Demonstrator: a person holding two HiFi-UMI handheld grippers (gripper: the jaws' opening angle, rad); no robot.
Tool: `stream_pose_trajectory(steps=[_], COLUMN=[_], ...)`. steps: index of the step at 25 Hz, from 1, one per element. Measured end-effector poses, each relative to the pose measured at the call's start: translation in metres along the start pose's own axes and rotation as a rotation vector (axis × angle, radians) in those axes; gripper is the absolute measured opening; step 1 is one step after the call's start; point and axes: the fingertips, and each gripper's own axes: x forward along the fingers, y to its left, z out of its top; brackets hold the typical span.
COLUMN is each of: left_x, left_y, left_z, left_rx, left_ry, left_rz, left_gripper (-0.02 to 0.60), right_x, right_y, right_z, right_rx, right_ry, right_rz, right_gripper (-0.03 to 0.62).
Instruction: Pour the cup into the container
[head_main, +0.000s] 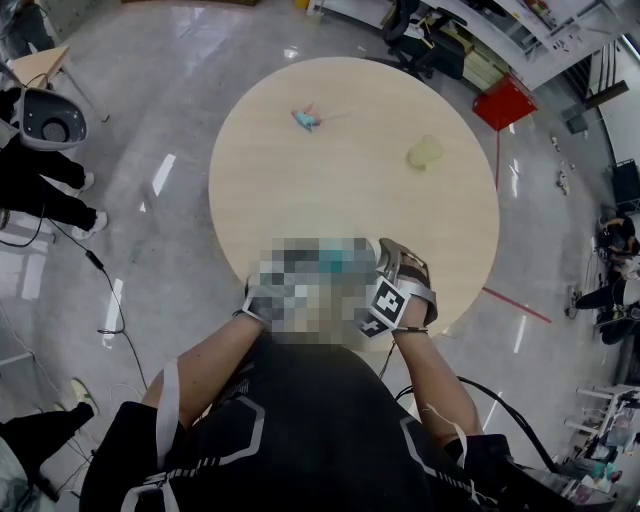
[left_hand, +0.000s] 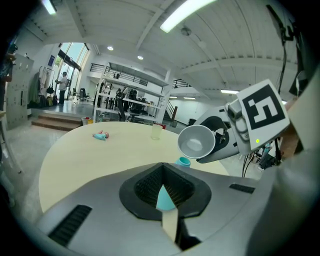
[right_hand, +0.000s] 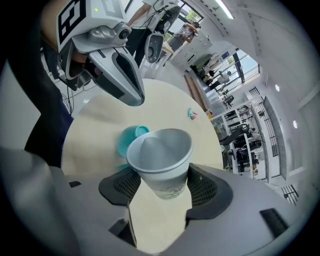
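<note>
A grey-white paper cup (right_hand: 161, 159) sits between the pads of my right gripper (right_hand: 162, 186), which is shut on it. The cup is tipped, its mouth turned toward a small teal container (right_hand: 131, 140) on the round table (head_main: 350, 190). In the left gripper view the cup (left_hand: 196, 141) hangs just above the container's rim (left_hand: 183, 161); I cannot make out what is in it. My left gripper (left_hand: 164, 175) hovers close over the container with its jaws together and nothing gripped. In the head view a mosaic patch hides most of this; the right gripper (head_main: 388, 258) shows beside it.
A pale yellow-green cup (head_main: 425, 152) stands at the table's far right, and a small teal-and-pink object (head_main: 306, 118) lies at the far side. A red item (head_main: 505, 100) sits on the floor beyond. People and cables are around the table.
</note>
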Motion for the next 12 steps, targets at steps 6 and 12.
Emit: stream_pose_trajectory(steps=[6,12], left_x=[0.0033,0.0036], left_y=[0.0031,0.0044], left_z=[-0.0046,-0.0055], left_rx=[-0.003,-0.009], left_ry=[0.003,0.0], left_rz=[0.0,0.004], left_gripper=[-0.009,-0.009], right_x=[0.0036,0.0039], right_y=[0.0008,-0.0006], right_z=[0.0006,0.0003], right_rx=[-0.031,-0.052], right_ry=[0.022,0.035], right_rz=[-0.012,-0.019], right_gripper=[0.296,0.296])
